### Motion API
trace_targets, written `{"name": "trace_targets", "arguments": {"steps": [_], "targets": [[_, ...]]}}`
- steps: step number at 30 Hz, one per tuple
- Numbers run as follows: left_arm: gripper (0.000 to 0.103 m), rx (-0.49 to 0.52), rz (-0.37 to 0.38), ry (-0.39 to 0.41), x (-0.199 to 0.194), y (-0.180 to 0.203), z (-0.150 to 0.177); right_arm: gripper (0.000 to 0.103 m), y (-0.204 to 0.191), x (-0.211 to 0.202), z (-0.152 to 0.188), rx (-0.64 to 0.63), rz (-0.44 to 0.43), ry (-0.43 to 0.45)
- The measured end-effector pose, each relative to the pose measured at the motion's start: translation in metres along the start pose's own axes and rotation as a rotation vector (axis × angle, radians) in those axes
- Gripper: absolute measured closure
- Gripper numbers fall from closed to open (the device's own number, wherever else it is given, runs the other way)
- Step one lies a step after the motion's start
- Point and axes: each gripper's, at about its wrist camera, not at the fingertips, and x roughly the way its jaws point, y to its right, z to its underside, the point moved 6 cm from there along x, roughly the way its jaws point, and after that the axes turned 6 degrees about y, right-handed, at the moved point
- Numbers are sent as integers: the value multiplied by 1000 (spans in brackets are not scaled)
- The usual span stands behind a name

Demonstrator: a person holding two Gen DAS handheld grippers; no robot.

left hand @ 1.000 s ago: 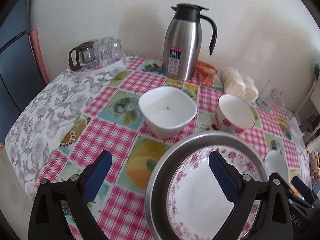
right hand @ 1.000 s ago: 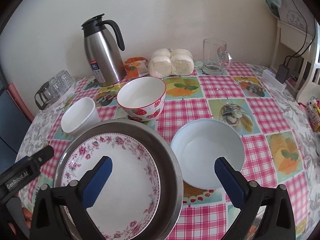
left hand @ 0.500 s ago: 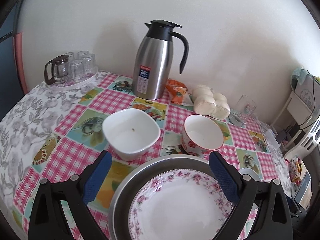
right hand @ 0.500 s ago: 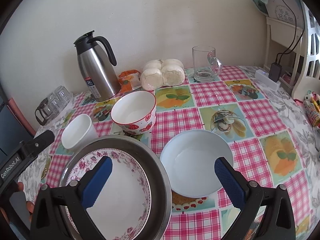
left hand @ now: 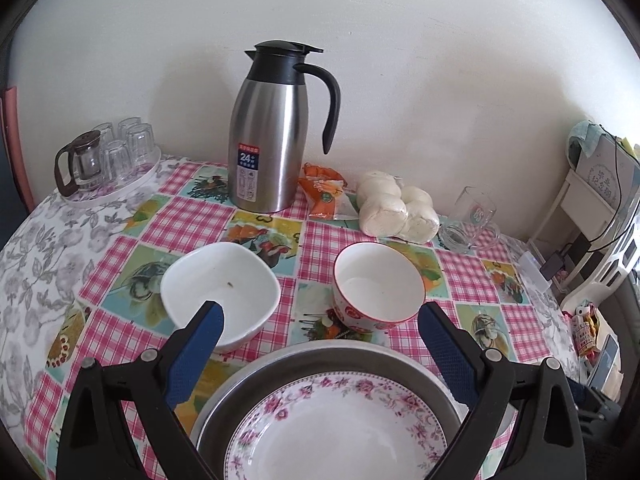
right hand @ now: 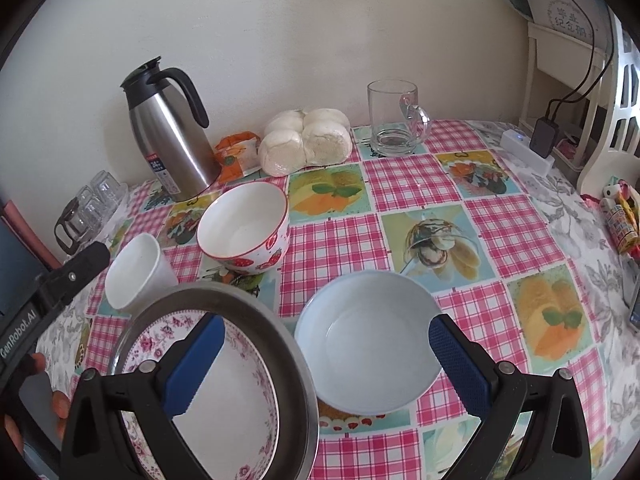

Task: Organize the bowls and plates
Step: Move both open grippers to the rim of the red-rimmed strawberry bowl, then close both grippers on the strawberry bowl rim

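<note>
Both grippers empty, fingers spread wide, nothing between them. Left gripper point(left hand: 320, 332) hovers over the near edge of the counter point(left hand: 120, 240), which has a pink check cloth with fruit panels. Just under it sits a metal pan point(left hand: 304, 364) with a pink floral plate point(left hand: 340, 428) nested inside. Beyond the pan is a white squarish bowl point(left hand: 220, 288) on the left and a strawberry-print bowl point(left hand: 378, 286) on the right, the two apart from each other and each just beyond the pan rim. Left blue finger point(left hand: 196, 352) overlaps the squarish bowl in view; contact cannot be told. Right gripper point(right hand: 326, 354) is also wide open, straddling the gap between the pan point(right hand: 288, 344) and a pale blue-white bowl point(right hand: 368, 340) that sits just right of the pan, rims close or touching, can't tell which. Floral plate point(right hand: 240, 400) seen inside the pan from this side too. Strawberry bowl point(right hand: 244, 228) and white bowl point(right hand: 138, 270) stand behind the pan. Left gripper's black body point(right hand: 60, 280) shows at the left edge. At the back by the wall: steel thermos jug point(left hand: 272, 132), orange snack packet point(left hand: 324, 196), bag of white buns point(left hand: 394, 208), glass mug point(right hand: 394, 118), tray of small glasses point(left hand: 108, 160) at far left.
</note>
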Motion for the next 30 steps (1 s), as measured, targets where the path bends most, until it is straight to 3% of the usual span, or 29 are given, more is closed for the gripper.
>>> {"name": "trace_targets", "arguments": {"steps": [6, 17, 23, 30], "targets": [[5, 5, 24, -29, 12, 7, -5, 0, -3, 4, -26, -13, 4, -5], [4, -103, 115, -30, 36, 2, -12, 0, -14, 26, -48, -59, 0, -15], [4, -111, 155, -112, 51, 7, -7, 0, -9, 40, -56, -7, -47, -31], [8, -161, 222, -176, 71, 8, 0, 1, -13, 60, -58, -17, -44, -51]]}}
